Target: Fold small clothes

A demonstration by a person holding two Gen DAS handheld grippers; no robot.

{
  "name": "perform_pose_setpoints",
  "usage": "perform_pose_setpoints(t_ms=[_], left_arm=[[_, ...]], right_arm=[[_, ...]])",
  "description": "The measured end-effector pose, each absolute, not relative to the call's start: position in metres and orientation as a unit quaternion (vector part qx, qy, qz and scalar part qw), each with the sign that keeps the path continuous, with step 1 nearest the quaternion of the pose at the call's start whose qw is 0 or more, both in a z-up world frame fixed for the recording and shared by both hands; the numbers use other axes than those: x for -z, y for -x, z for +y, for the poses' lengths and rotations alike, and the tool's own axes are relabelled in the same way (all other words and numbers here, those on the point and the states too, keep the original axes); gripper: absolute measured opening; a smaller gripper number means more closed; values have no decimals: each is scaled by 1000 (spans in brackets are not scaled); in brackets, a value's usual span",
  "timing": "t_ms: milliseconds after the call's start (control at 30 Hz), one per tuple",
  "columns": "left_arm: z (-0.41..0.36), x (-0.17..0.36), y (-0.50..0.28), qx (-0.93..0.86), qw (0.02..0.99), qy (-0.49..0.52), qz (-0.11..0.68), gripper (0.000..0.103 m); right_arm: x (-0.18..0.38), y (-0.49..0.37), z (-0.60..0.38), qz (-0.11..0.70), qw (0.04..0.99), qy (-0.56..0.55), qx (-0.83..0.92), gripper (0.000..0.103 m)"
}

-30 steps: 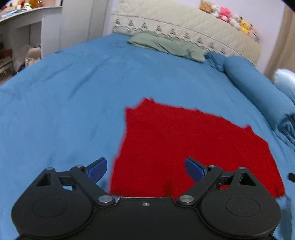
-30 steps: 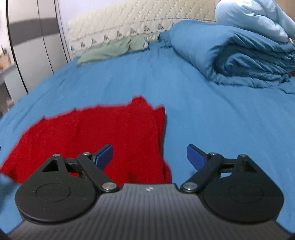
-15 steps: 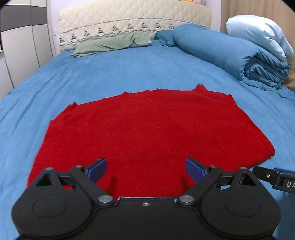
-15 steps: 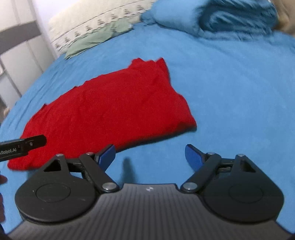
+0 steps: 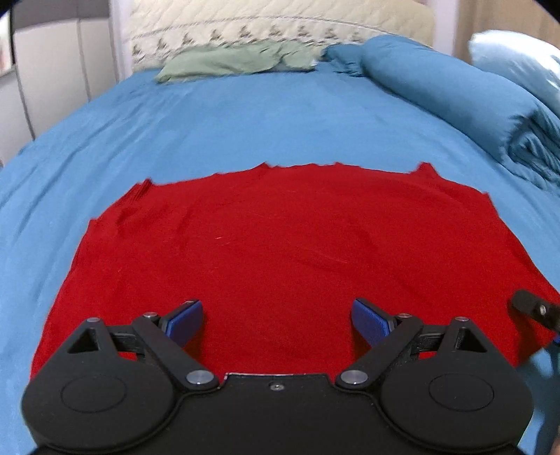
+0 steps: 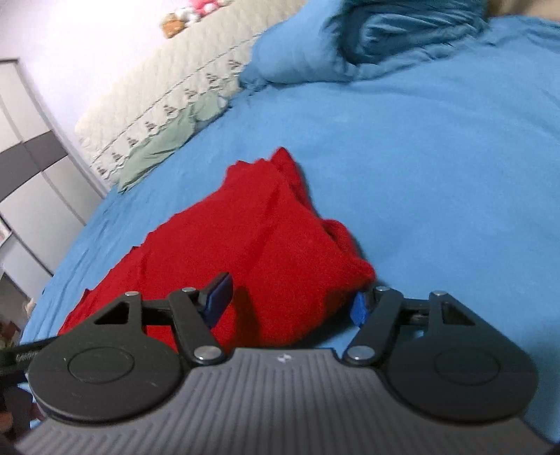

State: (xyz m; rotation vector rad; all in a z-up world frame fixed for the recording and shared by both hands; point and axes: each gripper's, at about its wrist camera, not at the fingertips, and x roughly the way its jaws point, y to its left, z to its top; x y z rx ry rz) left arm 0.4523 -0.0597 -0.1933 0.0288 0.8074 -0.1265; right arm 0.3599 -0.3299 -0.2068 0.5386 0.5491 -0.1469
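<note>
Left wrist view has the red garment (image 5: 280, 252) spread flat on the blue bed (image 5: 245, 115), near edge right under the camera, far edge ragged but mostly straight, faint creases across the cloth. Left tongs (image 5: 278, 323) hang wide apart over that near edge, gripping nothing. At the right border the other tool's tip pokes in beside the garment's right corner.

Right wrist view picks it up there: right tongs (image 6: 290, 302) are spread too, and the garment's (image 6: 245, 252) bunched near-right corner sits between the pads; whether they touch it, I cannot tell. That side looks rumpled and humped up, not flat.

Judging by this, the step in hand is lining up a grasp on the near hem for a first fold. Next move calls for both tongs to drop onto the near corners, pinch cloth only and not the sheet, then lift together and carry the hem toward the far edge. That right-hand lump may want smoothing out.

Beyond: green cloth (image 5: 231, 63) by the quilted headboard (image 5: 280, 21), rolled blue duvet (image 5: 455, 94) on the right.
</note>
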Motion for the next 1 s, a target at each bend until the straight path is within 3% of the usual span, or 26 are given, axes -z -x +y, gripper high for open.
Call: perform_pose_setpoints(t_ms=[167, 300, 500, 667, 800, 900, 1000], left_arm=[[-42, 202, -469, 45, 912, 44, 405, 94], [-52, 213, -473, 54, 909, -4, 414, 98], [-13, 191, -463, 63, 905, 20, 420, 97], [50, 172, -429, 40, 914, -13, 402, 98], [95, 184, -391, -4, 919, 0, 394, 99], [116, 208, -373, -28, 912, 12, 409, 99], [128, 206, -372, -32, 913, 12, 406, 99]], right_arm=[[204, -370, -326, 284, 924, -240, 93, 45], [195, -376, -324, 295, 924, -222, 97, 25], [125, -406, -267, 266, 950, -154, 51, 22], [73, -434, -140, 221, 967, -72, -102, 22], [98, -452, -39, 285, 926, 9, -249, 21], [148, -469, 3, 354, 902, 66, -238, 21], [166, -473, 3, 372, 894, 56, -243, 21]])
